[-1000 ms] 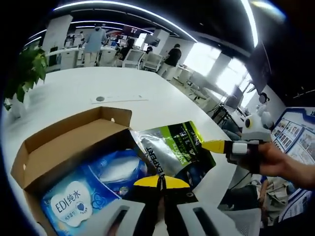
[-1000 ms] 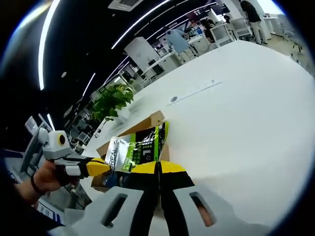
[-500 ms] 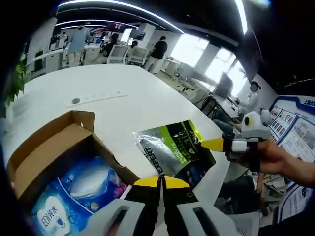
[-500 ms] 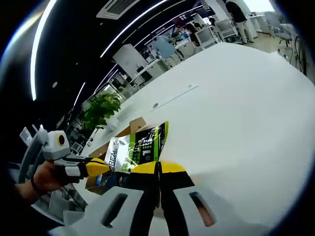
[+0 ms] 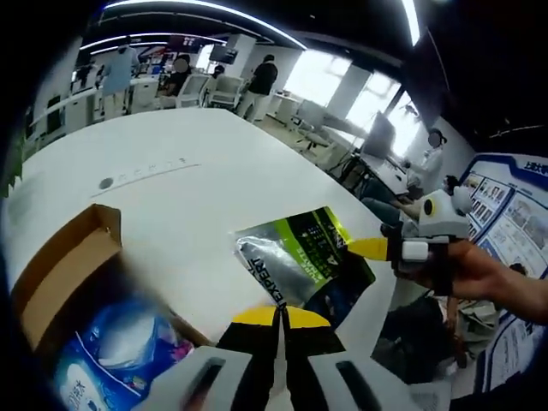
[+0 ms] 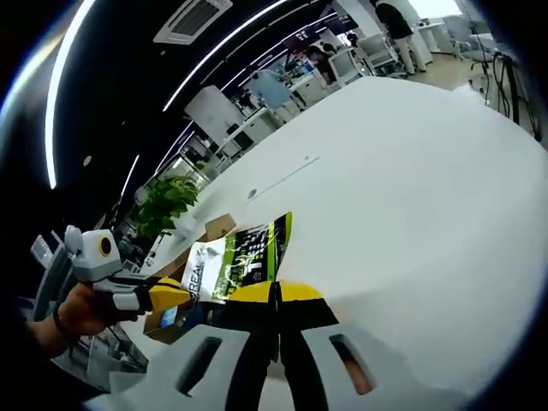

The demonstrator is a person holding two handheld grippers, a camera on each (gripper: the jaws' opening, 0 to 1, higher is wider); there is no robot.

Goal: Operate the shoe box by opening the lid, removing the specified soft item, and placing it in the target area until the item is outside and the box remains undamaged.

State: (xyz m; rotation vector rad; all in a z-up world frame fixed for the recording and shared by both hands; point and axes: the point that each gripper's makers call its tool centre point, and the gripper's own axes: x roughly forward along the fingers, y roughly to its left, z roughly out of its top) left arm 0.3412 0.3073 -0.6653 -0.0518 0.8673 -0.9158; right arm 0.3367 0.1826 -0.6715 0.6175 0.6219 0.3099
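A silver and green soft pouch [image 5: 300,261] hangs above the white table [image 5: 197,205], off to the right of the open cardboard shoe box [image 5: 64,257]. My left gripper [image 5: 278,315] is shut on the pouch's near edge. My right gripper [image 5: 370,248], held by a hand, comes in from the right and pinches the pouch's far side. In the right gripper view my right gripper [image 6: 278,293] is shut on the pouch [image 6: 235,261], and my left gripper [image 6: 169,295] grips it from the left. A blue tissue pack [image 5: 120,334] lies inside the box.
A pale strip with a round disc [image 5: 141,173] lies on the table beyond the box. A potted plant [image 6: 167,201] stands at the far side. The table edge [image 5: 377,300] runs close under the pouch, with seated people and chairs beyond it.
Both grippers have carried the pouch away from the box, over the bare table. The box has slid left and lower in the left gripper view as the camera moved.
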